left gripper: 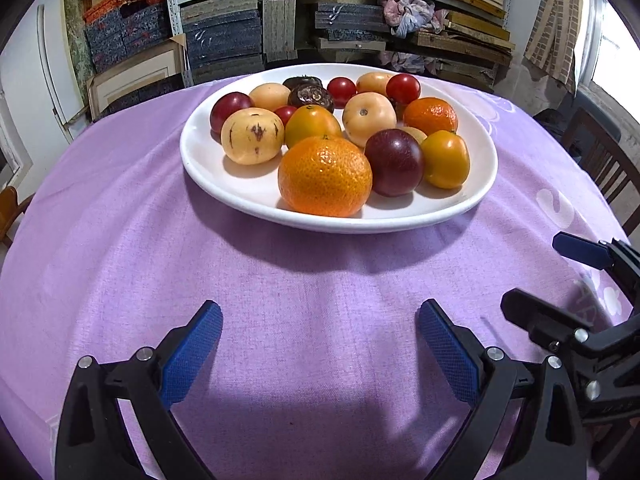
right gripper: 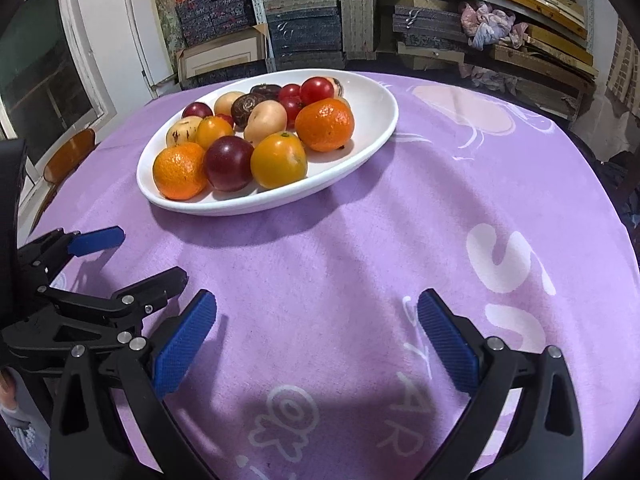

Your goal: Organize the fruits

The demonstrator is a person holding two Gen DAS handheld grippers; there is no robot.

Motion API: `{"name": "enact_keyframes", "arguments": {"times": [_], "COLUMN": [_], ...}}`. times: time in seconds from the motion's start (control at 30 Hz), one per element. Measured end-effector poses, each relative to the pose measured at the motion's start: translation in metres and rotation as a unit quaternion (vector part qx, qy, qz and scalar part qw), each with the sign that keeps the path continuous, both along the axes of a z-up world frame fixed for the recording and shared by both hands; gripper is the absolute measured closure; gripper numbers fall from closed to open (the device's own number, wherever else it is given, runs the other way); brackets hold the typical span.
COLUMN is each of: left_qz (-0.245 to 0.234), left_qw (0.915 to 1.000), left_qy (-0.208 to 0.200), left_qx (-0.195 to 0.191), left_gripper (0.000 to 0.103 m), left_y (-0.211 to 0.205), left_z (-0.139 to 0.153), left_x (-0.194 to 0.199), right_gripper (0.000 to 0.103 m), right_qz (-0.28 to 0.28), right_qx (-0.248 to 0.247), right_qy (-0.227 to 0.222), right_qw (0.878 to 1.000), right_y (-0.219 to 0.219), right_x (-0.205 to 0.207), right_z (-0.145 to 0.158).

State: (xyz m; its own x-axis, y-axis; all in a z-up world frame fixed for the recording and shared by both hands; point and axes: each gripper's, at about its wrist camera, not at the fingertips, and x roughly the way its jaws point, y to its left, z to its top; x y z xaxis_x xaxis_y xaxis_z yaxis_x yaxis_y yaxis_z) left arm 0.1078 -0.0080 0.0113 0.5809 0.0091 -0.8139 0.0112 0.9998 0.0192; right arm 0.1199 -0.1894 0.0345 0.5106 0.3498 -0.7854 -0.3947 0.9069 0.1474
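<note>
A white oval plate (left gripper: 240, 188) (right gripper: 360, 148) sits on the purple tablecloth, heaped with fruit. A large tangerine (left gripper: 325, 176) (right gripper: 180, 171) lies at its near edge beside a dark purple plum (left gripper: 394, 162) (right gripper: 229, 163). Yellow-orange fruits (left gripper: 445, 159) (right gripper: 279, 160), pale striped melons (left gripper: 252, 135), cherry tomatoes (left gripper: 403, 88) and a second tangerine (left gripper: 431, 116) (right gripper: 325, 124) fill the remainder. My left gripper (left gripper: 320, 344) hovers open over bare cloth, short of the plate. My right gripper (right gripper: 316, 336) is open too, right of the left one (right gripper: 132, 256).
The tablecloth (left gripper: 300, 280) carries white printed letters at the right (right gripper: 508, 264). Wooden chairs stand at the table's left (right gripper: 68, 156) and right (left gripper: 604, 168). Shelves stacked with boxes (left gripper: 224, 36) rise behind the table. The right gripper (left gripper: 560, 284) shows at the left wrist view's right edge.
</note>
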Motion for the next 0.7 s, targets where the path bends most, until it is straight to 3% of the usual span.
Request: {"name": "enact_keyframes", "arguments": {"times": [0.7], "left_qz": [0.005], "left_qw": [1.0], "left_qy": [0.0], "left_qx": [0.001], "left_gripper": [0.003], "left_y": [0.0002], "left_z": [-0.0009], "left_x": [0.001], "right_gripper": [0.004], "right_qz": [0.003], "right_qx": [-0.001], "right_qy": [0.01], "right_qw": [1.0], "right_y": [-0.0039], "right_x": [0.0044], "right_z": [-0.0059]}}
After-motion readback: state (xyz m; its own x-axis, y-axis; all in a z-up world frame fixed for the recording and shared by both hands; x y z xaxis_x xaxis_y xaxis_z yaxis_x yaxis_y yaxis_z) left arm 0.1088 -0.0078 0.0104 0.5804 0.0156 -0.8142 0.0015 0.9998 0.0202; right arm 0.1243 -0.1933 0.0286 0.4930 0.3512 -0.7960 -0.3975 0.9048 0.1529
